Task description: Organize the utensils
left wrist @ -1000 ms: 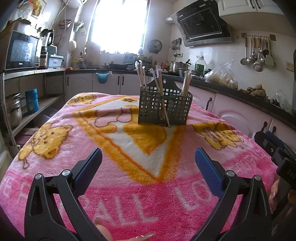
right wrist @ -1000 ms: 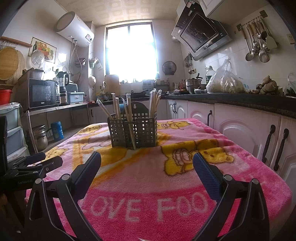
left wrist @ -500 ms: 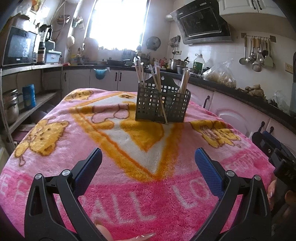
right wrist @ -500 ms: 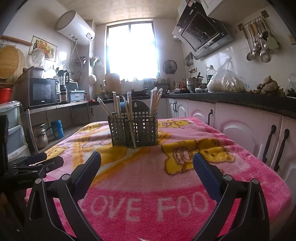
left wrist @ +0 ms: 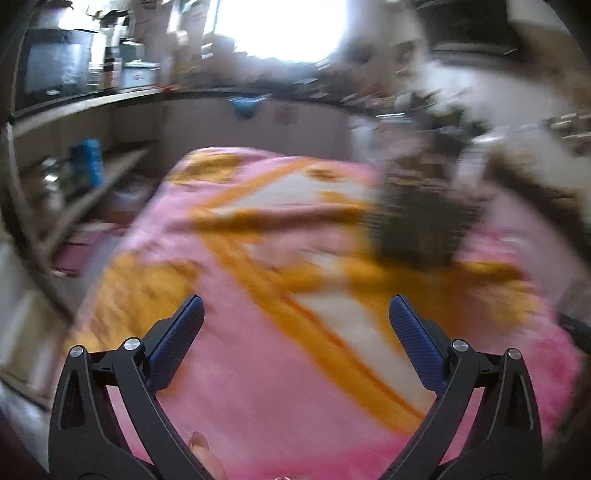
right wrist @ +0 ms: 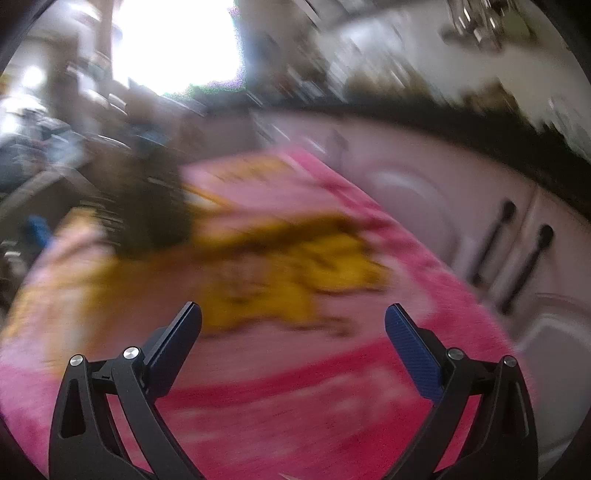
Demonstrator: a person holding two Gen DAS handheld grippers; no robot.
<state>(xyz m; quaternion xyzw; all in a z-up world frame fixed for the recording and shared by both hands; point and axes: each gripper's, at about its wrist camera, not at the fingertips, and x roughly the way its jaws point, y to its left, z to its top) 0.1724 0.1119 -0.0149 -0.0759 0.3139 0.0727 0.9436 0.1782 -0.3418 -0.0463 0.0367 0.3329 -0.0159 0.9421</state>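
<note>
Both views are heavily motion-blurred. The dark grid utensil caddy (left wrist: 421, 225) stands on the pink and yellow blanket (left wrist: 280, 369), right of centre in the left wrist view and as a dark smear at upper left in the right wrist view (right wrist: 151, 218). Its chopsticks are too blurred to make out. My left gripper (left wrist: 295, 317) is open and empty above the blanket. My right gripper (right wrist: 293, 321) is open and empty too, over the blanket's yellow bear print (right wrist: 295, 280).
White cabinet doors with dark handles (right wrist: 517, 254) run along the right of the table under a dark counter. Shelves with a microwave (left wrist: 51, 74) and a blue can (left wrist: 86, 162) stand at the left. A bright window (left wrist: 280, 26) is at the back.
Both cameras have swung sharply and now blur. The left view turned left, so the caddy slid to the right. The right view turned right and tilted, so the caddy slid to the upper left.
</note>
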